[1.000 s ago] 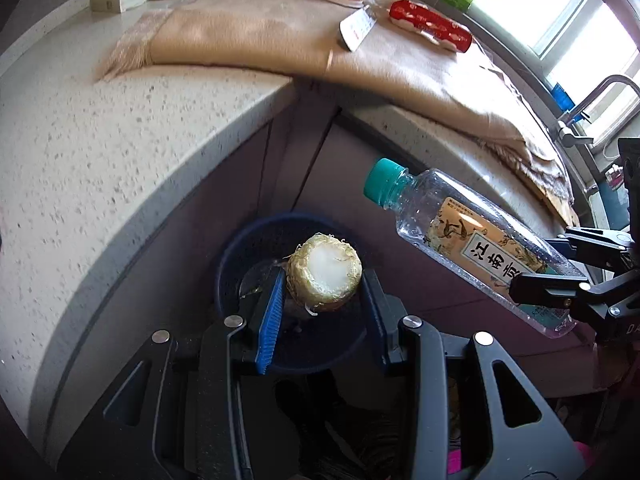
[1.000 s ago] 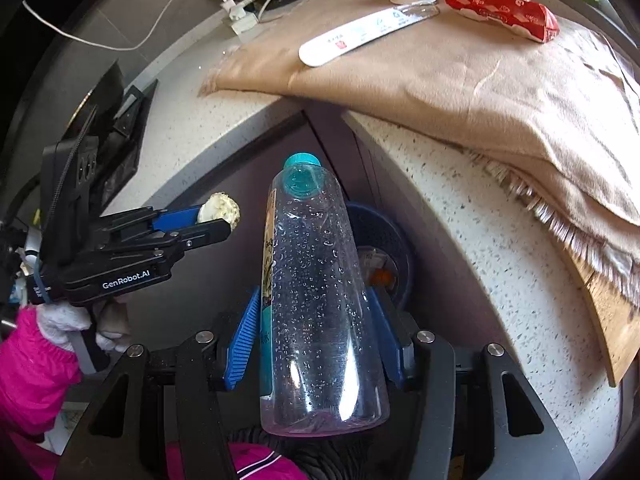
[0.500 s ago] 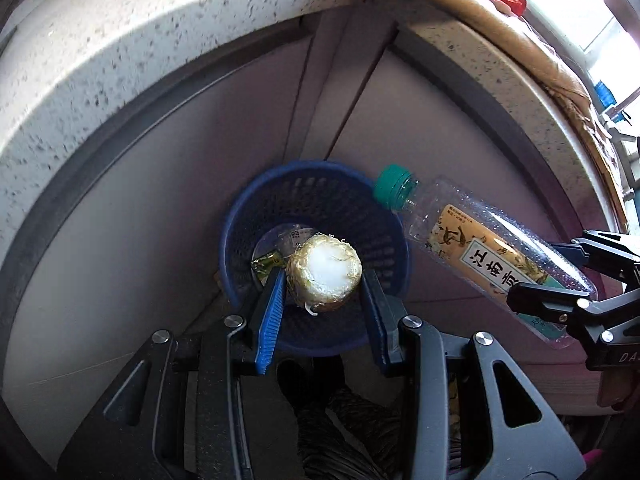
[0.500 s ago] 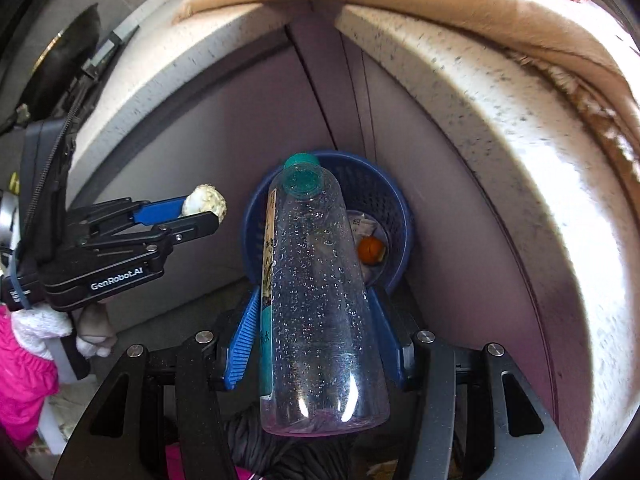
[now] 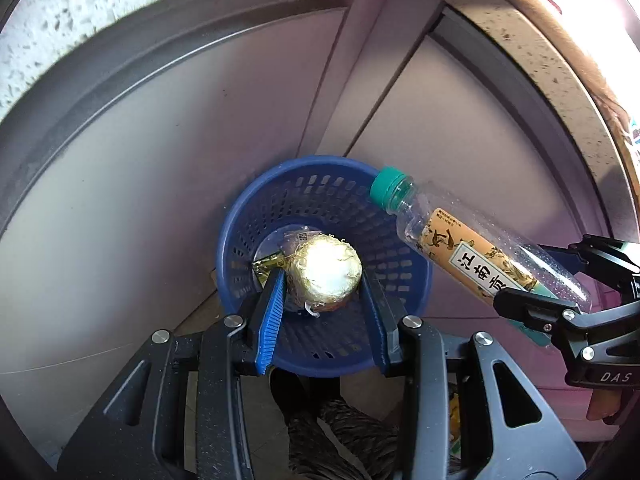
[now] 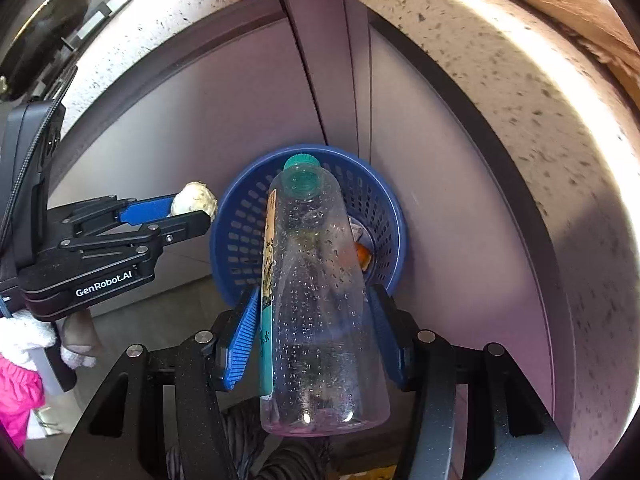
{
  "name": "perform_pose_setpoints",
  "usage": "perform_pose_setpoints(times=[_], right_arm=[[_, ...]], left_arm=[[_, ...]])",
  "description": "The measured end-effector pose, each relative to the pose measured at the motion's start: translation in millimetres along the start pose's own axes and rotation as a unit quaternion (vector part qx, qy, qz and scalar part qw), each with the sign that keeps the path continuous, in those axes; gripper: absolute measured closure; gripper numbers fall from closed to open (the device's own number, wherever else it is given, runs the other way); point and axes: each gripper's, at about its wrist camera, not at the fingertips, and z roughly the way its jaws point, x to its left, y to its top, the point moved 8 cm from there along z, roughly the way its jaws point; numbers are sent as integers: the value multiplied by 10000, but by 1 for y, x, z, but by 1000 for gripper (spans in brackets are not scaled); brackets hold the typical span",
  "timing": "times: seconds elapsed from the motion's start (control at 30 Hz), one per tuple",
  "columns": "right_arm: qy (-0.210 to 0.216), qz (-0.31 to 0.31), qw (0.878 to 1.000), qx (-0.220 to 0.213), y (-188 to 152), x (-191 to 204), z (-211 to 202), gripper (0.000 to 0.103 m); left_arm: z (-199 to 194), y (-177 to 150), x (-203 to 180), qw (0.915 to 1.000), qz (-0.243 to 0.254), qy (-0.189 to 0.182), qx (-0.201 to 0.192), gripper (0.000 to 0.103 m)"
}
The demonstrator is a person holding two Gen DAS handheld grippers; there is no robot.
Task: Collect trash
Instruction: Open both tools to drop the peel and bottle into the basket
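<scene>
left hand-held gripper [image 5: 324, 292] clamping corn cob stub [image 5: 325, 275] above blue basket [image 5: 320, 196], right hand-held gripper [image 6: 316, 332] gripping plastic bottle [image 6: 316, 280]

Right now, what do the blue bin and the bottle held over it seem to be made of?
The blue bin looks like moulded plastic: even colour, smooth rim, walls pierced by rows of small slots. The bottle looks like thin clear plastic, glossy and see-through, beaded with droplets inside, with a teal screw cap and what is probably a paper or film label printed in tan.

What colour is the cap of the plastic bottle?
The cap of the bottle is teal green, clearest in the left wrist view.
</scene>
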Motion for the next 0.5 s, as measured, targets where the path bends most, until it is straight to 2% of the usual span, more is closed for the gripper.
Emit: perform_pose_setpoints(times=[0.17, 0.2, 0.27, 0.33, 0.5], right_arm=[[-77, -53, 10000, -27, -5, -2, 2, 49], [-84, -57, 9999, -37, -4, -1, 2, 49], [-152, -65, 9999, -40, -2, -2, 1, 49], [-176, -52, 9998, -37, 1, -3, -1, 49], [-194, -15, 9997, -167, 4, -1, -21, 49]], left_arm=[[2, 1, 4, 9999, -106, 24, 51, 65], [2, 2, 4, 9999, -137, 25, 53, 62], [0, 3, 6, 9998, -194, 1, -2, 49], [-2, 5, 8, 9997, -248, -28, -63, 43], [-8, 8, 9, 9996, -227, -96, -141, 43]])
